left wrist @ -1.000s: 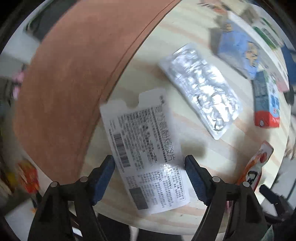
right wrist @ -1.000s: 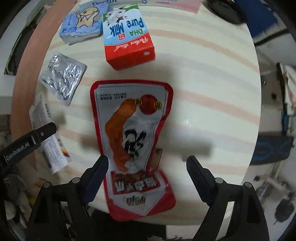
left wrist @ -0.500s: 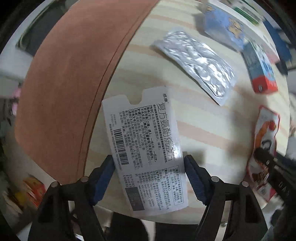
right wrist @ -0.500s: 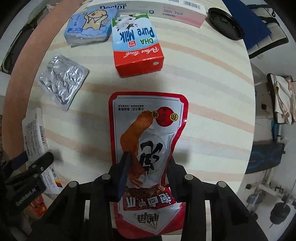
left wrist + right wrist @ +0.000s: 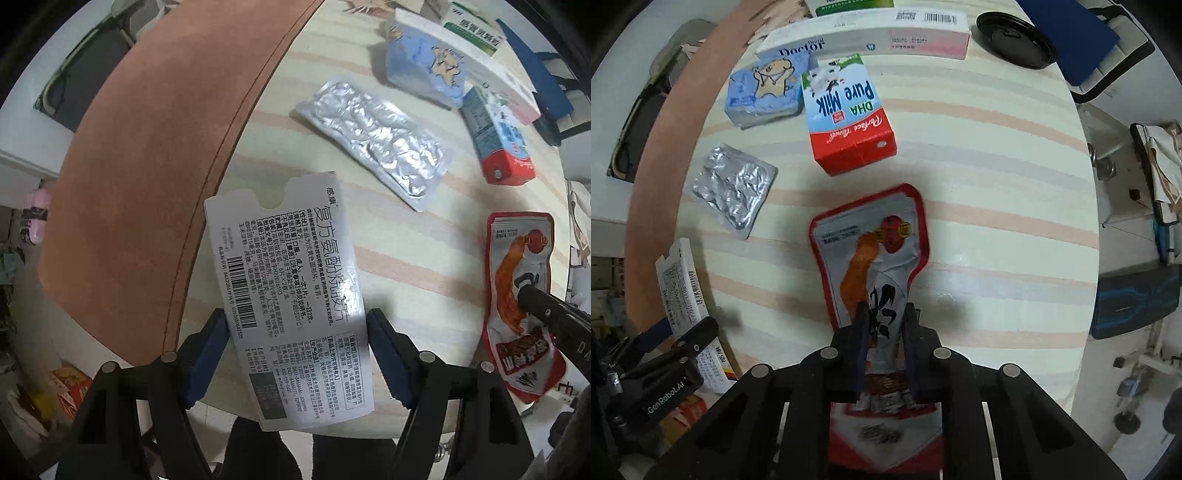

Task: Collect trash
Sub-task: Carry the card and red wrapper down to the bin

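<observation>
the red snack pouch (image 5: 875, 258) lies flat near the front edge of the striped round table (image 5: 997, 184), and the right gripper (image 5: 884, 332) is pinched tight on its lower half, the film buckling into a ridge between the pads. it looks light, thin and slick, probably empty, so it should lift with no effort but may slide out of a loose pinch; holding across the crumpled middle, as now, seems safer than the glossy sealed edge. over at the left front edge the white medicine card sleeve (image 5: 291, 295) pokes out past the table rim, and the left gripper (image 5: 297, 350) stands wide with one finger at each long side of it, not yet pressing. that sleeve is stiff, flat card (likely easy to clamp by its edges, though it could bow). half a second ago the right fingers had already closed on the pouch lying flat; now its top end is curled and drawn nearer, while a second ago they were spread wide. the left fingers have stayed apart throughout. beyond lie a silver blister pack (image 5: 373, 136), a pure milk carton (image 5: 849, 118), a blue tissue packet (image 5: 764, 92) and a toothpaste box (image 5: 864, 40).
</observation>
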Demonstrator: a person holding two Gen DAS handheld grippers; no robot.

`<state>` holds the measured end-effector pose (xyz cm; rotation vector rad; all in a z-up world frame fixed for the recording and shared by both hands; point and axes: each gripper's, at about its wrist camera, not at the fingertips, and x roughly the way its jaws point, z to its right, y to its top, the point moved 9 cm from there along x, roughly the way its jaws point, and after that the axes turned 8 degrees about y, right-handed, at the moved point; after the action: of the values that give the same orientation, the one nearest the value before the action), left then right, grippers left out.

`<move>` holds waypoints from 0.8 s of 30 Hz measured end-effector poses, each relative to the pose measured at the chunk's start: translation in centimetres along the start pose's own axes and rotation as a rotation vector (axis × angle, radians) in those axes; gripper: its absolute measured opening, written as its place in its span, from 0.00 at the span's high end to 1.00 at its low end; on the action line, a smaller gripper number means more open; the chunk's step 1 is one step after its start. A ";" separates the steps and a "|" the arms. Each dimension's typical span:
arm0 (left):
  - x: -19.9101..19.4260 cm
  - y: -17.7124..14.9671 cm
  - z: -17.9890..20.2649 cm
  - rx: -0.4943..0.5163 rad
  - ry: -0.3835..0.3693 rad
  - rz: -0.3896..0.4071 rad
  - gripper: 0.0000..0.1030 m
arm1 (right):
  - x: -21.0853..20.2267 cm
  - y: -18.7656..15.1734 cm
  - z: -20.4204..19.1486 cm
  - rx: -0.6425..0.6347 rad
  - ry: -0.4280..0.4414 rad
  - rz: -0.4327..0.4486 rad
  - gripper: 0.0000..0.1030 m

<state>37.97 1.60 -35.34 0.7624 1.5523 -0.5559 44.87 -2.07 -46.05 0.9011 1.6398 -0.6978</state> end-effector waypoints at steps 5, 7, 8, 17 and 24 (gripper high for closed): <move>-1.8 -0.3 -0.3 0.016 0.003 0.029 0.29 | -1.3 -0.2 1.7 0.052 0.063 0.022 0.86; -1.8 -0.2 -0.4 0.020 0.002 0.037 0.29 | -2.4 -0.4 2.1 0.062 0.087 0.045 0.87; -1.8 -0.1 -0.2 0.022 0.000 0.042 0.29 | -2.8 -0.4 2.2 0.065 0.096 0.058 0.88; -4.5 0.0 -1.0 0.056 -0.019 0.129 0.29 | -5.7 -1.4 1.3 0.048 0.104 0.135 0.97; -7.6 -1.2 -2.6 0.098 -0.062 0.203 0.29 | -7.4 -3.1 -2.3 0.050 0.093 0.214 0.99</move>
<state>35.54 1.55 -27.57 0.9568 1.3798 -0.5025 42.04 -3.37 -38.37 1.1410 1.5832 -0.5579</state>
